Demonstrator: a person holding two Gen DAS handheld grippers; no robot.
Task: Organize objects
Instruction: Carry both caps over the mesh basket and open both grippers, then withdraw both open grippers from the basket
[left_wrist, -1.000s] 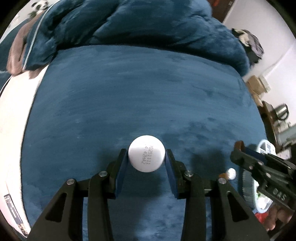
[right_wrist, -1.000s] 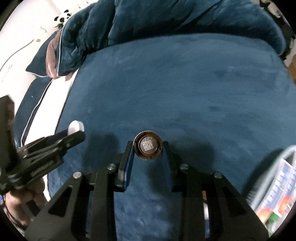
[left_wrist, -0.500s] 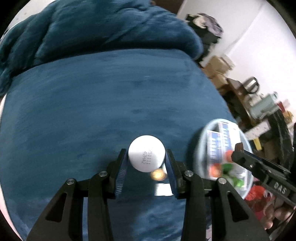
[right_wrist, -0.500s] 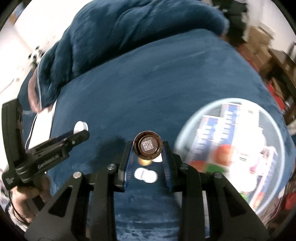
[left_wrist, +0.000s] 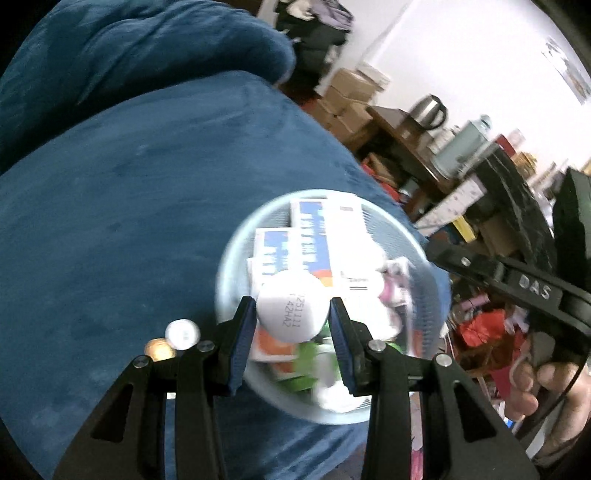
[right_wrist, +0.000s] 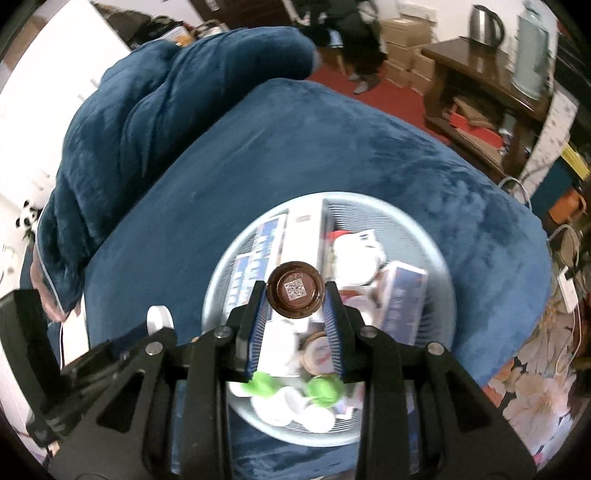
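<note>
Left wrist view: we hold left gripper (left_wrist: 292, 314) clamped on white-capped bottle (left_wrist: 293, 305), right gripper (right_wrist: 295, 297) on brown-capped bottle (right_wrist: 296, 289); release both over basket (right_wrist: 436, 258) centre, avoiding boxes at 12 o'clock.

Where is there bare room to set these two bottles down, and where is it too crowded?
Free: the blue bedspread between the rumpled duvet and the pale basket. Crowded: inside the basket, packed with boxes and bottles; also beside the two small bottles left of it.
</note>
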